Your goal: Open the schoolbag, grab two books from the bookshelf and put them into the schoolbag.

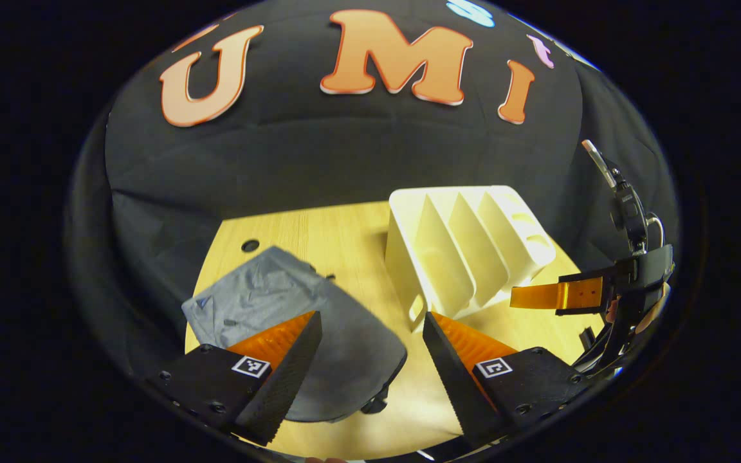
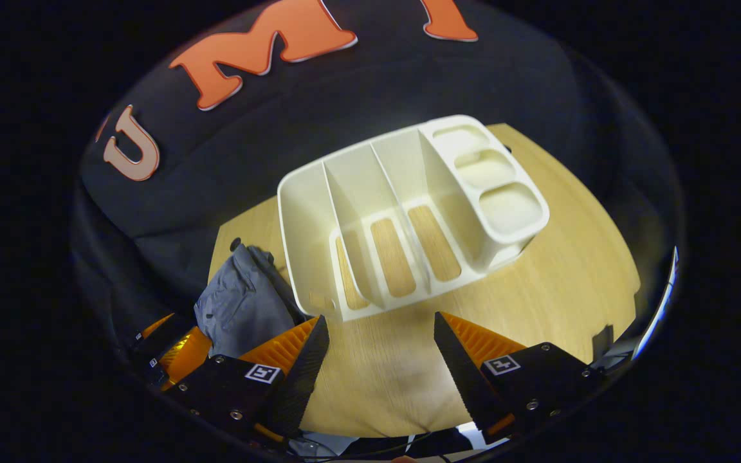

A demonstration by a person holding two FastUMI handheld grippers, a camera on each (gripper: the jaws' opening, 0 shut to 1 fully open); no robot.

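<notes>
Two views give us the wooden table (image 2: 538,283), then the white bookshelf (image 2: 409,212) (slots bare from above in the right gripper view), the grey schoolbag (image 1: 319,321) lying beside it, and both grippers, left (image 1: 370,328) and right (image 2: 380,328), spread wide, holding nothing.

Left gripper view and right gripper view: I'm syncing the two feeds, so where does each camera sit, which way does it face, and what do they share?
Left gripper view: rides on the left gripper, jaws open, looking over the crumpled grey fabric schoolbag toward the booth wall; the right gripper shows at its right edge.
Right gripper view: rides on the right gripper, jaws open, looking down into the cream plastic slotted bookshelf.
Shared: bookshelf, schoolbag, light wooden table.
</notes>
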